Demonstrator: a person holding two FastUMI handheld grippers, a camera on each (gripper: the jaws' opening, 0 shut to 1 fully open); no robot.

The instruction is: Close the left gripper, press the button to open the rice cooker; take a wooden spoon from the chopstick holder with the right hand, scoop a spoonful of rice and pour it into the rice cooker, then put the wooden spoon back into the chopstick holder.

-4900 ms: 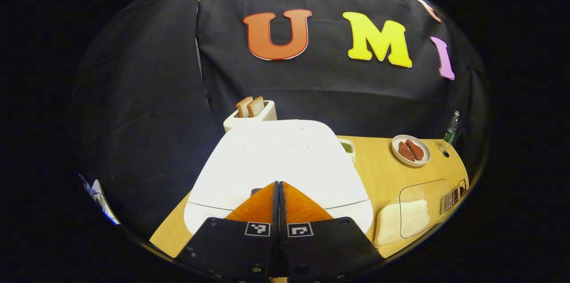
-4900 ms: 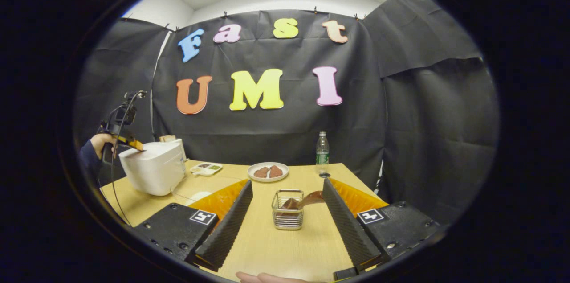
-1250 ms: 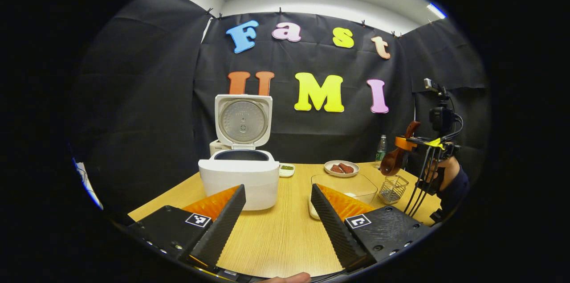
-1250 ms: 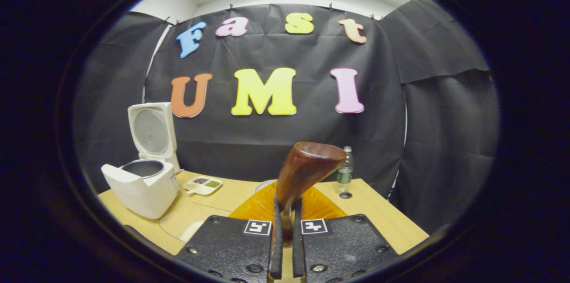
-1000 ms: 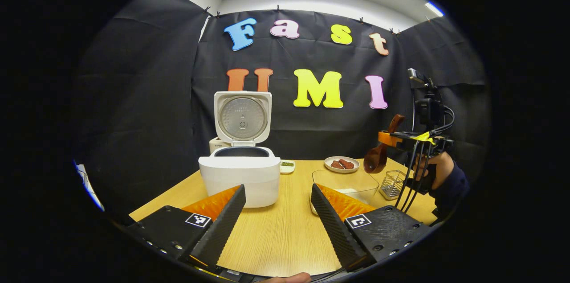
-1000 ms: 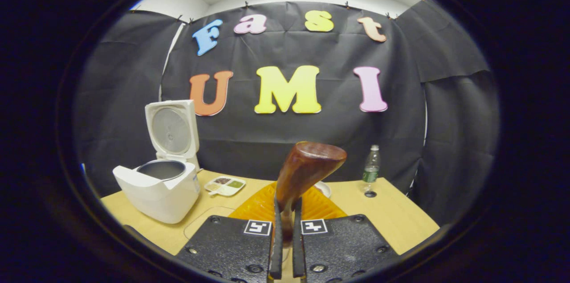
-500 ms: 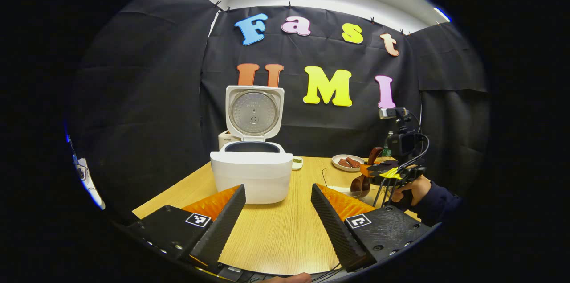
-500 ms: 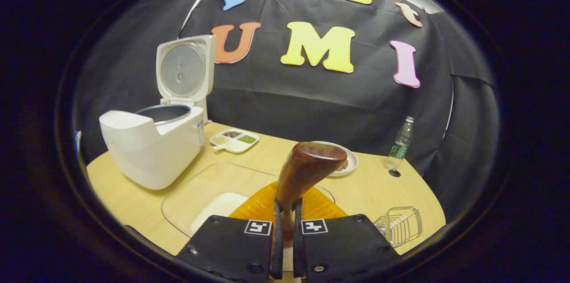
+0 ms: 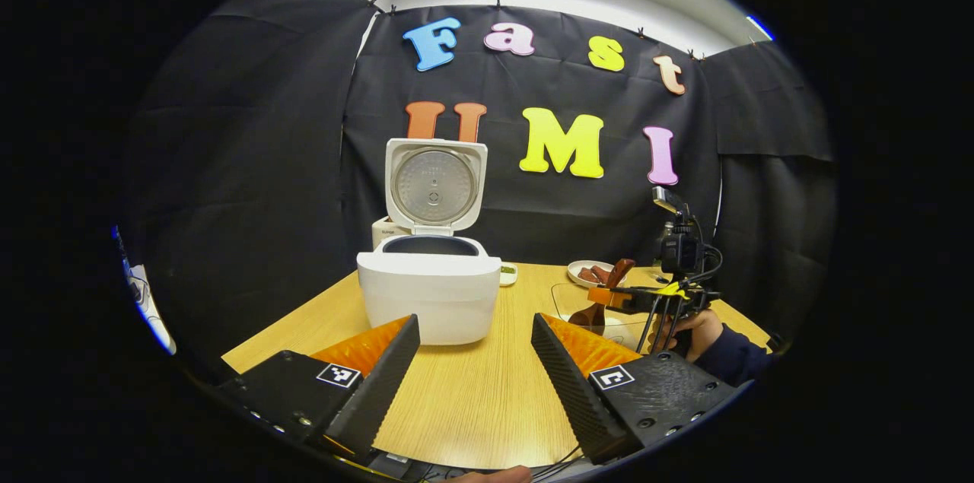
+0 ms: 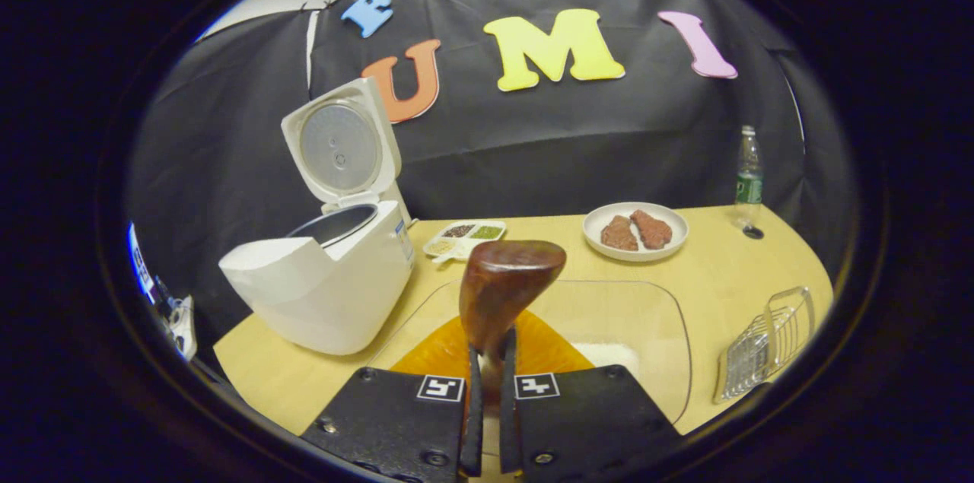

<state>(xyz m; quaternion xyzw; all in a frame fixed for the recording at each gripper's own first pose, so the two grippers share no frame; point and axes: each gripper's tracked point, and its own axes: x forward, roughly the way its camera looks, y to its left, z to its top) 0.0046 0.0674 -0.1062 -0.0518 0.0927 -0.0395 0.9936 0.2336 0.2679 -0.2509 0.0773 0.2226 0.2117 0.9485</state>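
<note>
— Tabletop (image 9: 472,399) status?
— Rice cooker (image 9: 430,297) stands lid-up at my eleven o'clock. My right gripper (image 10: 487,384) clamps the wooden spoon (image 10: 502,293) over the rice dish (image 10: 609,331); left gripper (image 9: 475,369) gapes, holding nothing.

Spoon (image 10: 506,293) bowl hidden behind jaws

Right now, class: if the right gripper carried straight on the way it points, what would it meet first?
Probably the clear glass dish holding rice. The right gripper, jaws shut on the wooden spoon, tilts down over it; depth is hard to judge.
</note>
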